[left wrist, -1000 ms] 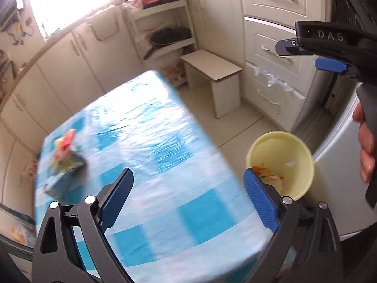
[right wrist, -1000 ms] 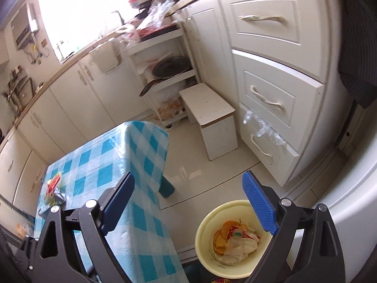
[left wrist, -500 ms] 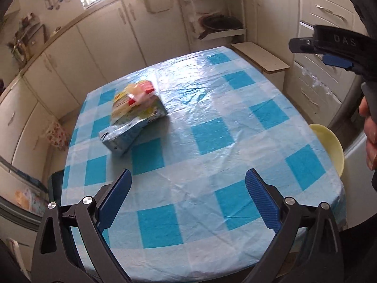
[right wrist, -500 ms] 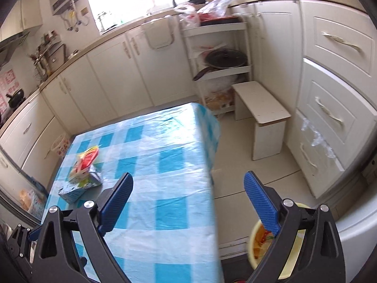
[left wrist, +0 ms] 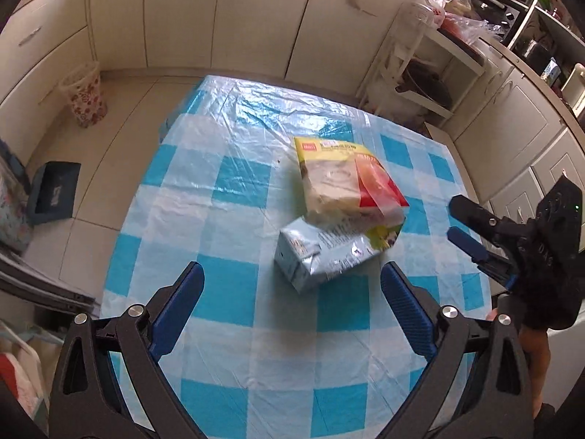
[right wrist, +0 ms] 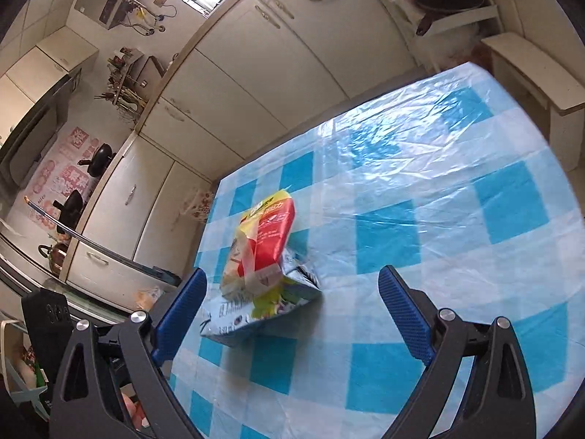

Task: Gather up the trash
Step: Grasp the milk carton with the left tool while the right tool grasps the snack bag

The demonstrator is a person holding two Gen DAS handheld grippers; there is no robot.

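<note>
A yellow and red snack bag point(left wrist: 347, 179) point(right wrist: 263, 241) lies on top of a pale blue carton point(left wrist: 321, 256) point(right wrist: 252, 311) on the blue-checked table point(left wrist: 219, 219) point(right wrist: 420, 201). My left gripper point(left wrist: 292, 300) hovers open just short of the carton, nothing between its blue pads. My right gripper point(right wrist: 292, 311) is open too, with the carton and bag close ahead near its left finger. In the left wrist view the right gripper point(left wrist: 486, 241) shows at the right edge, held by a hand point(left wrist: 533, 351).
Cream cabinets point(left wrist: 256, 18) line the walls. A floral waste basket point(left wrist: 86, 97) and a dark blue dustpan point(left wrist: 55, 192) sit on the tiled floor left of the table. A shelf rack with a pan point(left wrist: 424, 80) and a low stool point(right wrist: 541, 80) stand beyond the table.
Both grippers swung from the yellow bin on the floor back over the table and closed in on the bag and carton. The bin has left both views. Both stayed open.
</note>
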